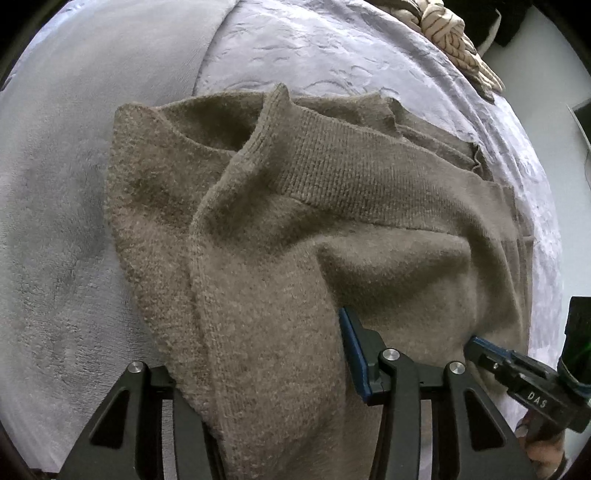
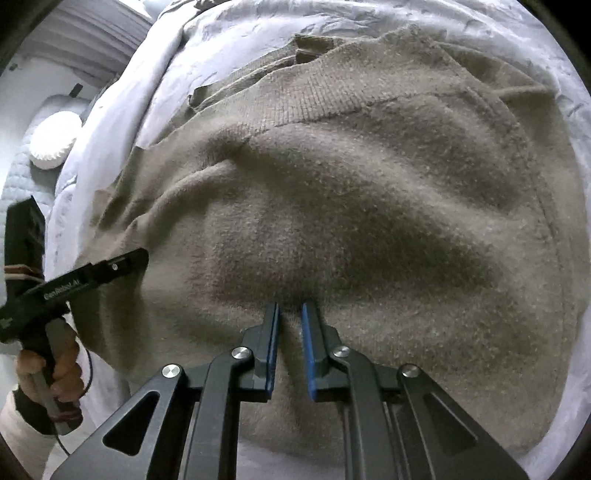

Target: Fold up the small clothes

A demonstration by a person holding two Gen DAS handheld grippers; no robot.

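So there's a brownish knit sweater (image 1: 303, 229) lying bunched up on a pale lavender blanket (image 1: 332, 48) that covers the bed, and everything here sits relative to that sweater. From the left wrist view the left gripper (image 1: 258, 369) is spread wide, with a thick fold of the sweater draped down between its fingers; only the blue-padded finger (image 1: 354, 354) shows properly, the other one is buried under the knit, so the jaws look well apart, and whether they're pinching anything I can't tell. The ribbed band (image 1: 354, 166) runs across the upper part of the sweater, and one ribbed edge sticks up in a little peak at the top. A smoother grey fleece blanket (image 1: 74, 184) lies off to the left of the sweater, and a cream striped cloth (image 1: 450, 33) sits beyond it at the far right edge of the bed. In the right wrist view the right gripper (image 2: 290, 347) has its two blue pads nearly together, with a thin ridge of the sweater (image 2: 351, 206) pinched up between them near its close edge. The left gripper (image 2: 122, 264) shows at the sweater's left edge in that view, held in the person's hand (image 2: 51, 373). A white round thing (image 2: 53, 142) sits further off to the left, past the blanket (image 2: 122, 110).
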